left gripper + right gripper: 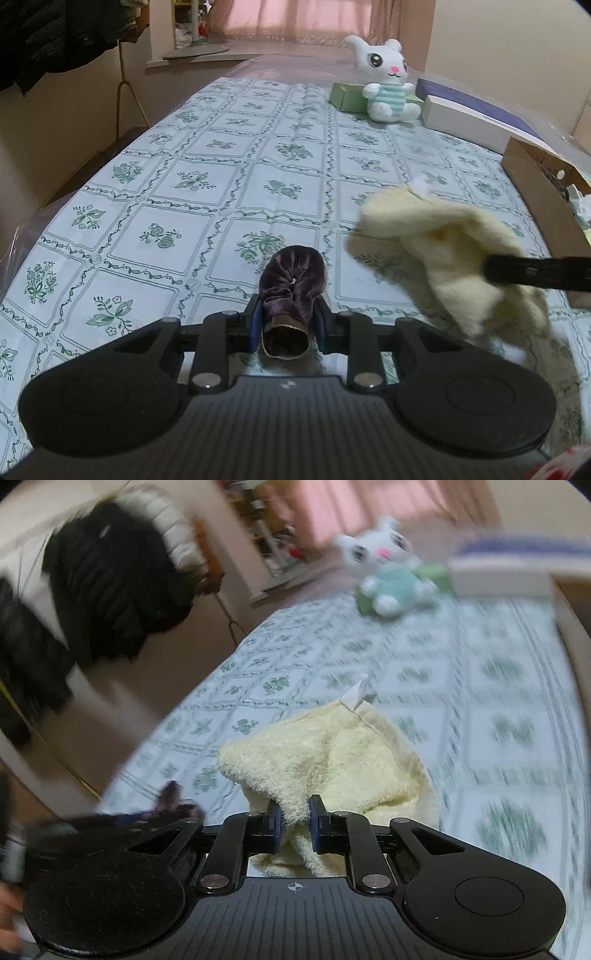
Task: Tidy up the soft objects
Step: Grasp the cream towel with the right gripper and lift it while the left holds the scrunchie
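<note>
Left hand-held gripper (287,320): clamped on a purple velvet pouch (291,286) above the table (192,177) near its front edge.
Right hand-held gripper (294,825): gripping a cream towel (325,753) — lifted, draping.
Far right corner: plush bunny (386,79) — sitting against a green box (345,96).

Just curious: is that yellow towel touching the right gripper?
Touching. The right wrist view shows the towel pinched between the right gripper's fingers.

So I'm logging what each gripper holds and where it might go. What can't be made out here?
- Cardboard box contents: left wrist view, cut off by the right edge.
- Plush bunny and boxes behind it: right wrist view, motion-blurred.
- Purple velvet item: its clamped end is hidden between the left gripper fingers.
</note>
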Demonstrator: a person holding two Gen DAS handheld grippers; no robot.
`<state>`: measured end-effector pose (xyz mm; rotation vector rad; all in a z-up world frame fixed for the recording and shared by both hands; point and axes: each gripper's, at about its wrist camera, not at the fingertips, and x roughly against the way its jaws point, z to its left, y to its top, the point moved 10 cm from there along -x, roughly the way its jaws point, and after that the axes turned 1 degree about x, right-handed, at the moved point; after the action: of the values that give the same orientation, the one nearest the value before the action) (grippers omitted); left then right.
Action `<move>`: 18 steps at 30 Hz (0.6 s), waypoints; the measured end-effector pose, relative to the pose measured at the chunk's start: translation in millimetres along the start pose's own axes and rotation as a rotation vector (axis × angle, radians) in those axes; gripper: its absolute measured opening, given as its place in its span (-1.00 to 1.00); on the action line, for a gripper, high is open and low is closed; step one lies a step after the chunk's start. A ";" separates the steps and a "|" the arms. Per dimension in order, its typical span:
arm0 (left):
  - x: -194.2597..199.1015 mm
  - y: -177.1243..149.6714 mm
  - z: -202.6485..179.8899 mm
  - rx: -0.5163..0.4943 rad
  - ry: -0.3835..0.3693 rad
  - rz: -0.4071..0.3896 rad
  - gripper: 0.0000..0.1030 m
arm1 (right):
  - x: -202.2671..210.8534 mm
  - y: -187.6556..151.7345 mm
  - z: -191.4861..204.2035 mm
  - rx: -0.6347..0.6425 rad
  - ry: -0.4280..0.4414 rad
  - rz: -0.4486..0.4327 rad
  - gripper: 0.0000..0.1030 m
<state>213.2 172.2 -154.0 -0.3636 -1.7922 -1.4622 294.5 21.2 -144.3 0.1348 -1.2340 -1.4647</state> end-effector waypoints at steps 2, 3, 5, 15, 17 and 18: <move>2.5 -2.2 -3.9 -0.006 -0.007 0.002 -0.50 | 19.0 -4.9 -12.1 -0.111 0.051 0.018 -0.71; 3.8 -3.4 -6.1 -0.010 -0.012 0.002 -0.50 | 29.6 -8.6 -18.3 -0.162 0.072 0.030 -0.71; 5.8 -5.3 -10.2 -0.016 -0.018 0.003 -0.50 | 50.8 -16.0 -28.9 -0.248 0.105 0.057 -0.71; 11.2 -13.4 -34.9 -0.055 -0.064 0.011 -0.50 | 118.2 -31.8 -87.9 -0.458 -0.026 0.094 -0.70; 11.6 -14.7 -35.9 -0.057 -0.066 0.014 -0.50 | 112.9 -26.5 -91.9 -0.416 -0.112 0.080 -0.70; 11.6 -15.3 -36.1 -0.057 -0.067 0.016 -0.50 | 108.8 -23.8 -92.0 -0.375 -0.163 0.068 -0.70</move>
<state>209.6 131.5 -155.2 -0.4601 -1.7993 -1.5084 304.6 -122.9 -144.1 -0.2813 -1.0577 -1.6442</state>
